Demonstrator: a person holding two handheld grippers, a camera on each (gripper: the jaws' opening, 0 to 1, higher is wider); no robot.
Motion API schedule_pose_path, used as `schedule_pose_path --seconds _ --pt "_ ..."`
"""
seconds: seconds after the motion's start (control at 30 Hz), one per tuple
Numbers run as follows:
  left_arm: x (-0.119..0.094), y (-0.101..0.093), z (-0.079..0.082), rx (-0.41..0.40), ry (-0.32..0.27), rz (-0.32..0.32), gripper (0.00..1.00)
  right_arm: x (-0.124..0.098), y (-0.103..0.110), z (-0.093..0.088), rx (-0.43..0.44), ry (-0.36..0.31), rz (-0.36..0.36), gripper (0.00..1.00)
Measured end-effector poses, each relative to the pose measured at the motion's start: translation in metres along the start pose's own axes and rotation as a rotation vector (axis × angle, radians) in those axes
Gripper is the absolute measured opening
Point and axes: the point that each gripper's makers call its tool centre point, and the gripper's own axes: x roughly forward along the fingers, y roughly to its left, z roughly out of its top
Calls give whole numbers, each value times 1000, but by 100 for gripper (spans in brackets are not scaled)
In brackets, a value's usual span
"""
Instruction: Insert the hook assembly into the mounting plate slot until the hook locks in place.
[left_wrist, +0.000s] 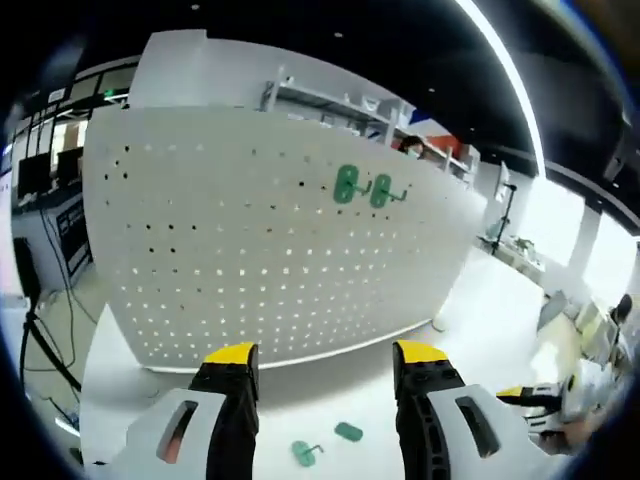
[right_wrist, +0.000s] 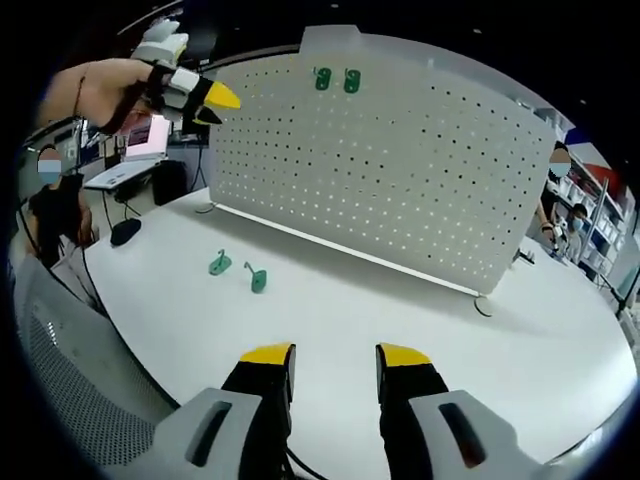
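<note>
A white pegboard stands upright on the white table, with two green hooks mounted near its top. Those hooks and the pegboard also face the right gripper view. Two loose green hook pieces lie on the table below my left gripper, which is open and holds nothing. The same pieces lie left of and beyond my right gripper, open and empty above the table. A hand holds the left gripper high at the pegboard's left end.
A dark mouse sits near the table's left edge, with a desk and laptop behind. A small round foot lies at the pegboard's right base. People sit at the left and stand at the right. The right gripper's yellow tip shows low right.
</note>
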Motion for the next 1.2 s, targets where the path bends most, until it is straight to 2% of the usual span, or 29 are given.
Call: schedule_pose_path --seconds 0.2,0.37,0.8,1.07,1.2 --pt "-5 -8 -32 4 75 -26 58 1 2 -1 -10 8 6 30" --pt "-8 -15 -43 -25 90 -54 60 1 2 -1 -16 9 2 30" --pt "-25 -19 -92 -77 184 -81 65 2 1 -1 -28 16 -4 29" --pt "-47 -19 -118 -114 223 -79 68 2 2 -1 -33 15 -5 29" --pt "-54 -16 -126 -113 236 -72 68 2 3 0 -31 14 -2 29"
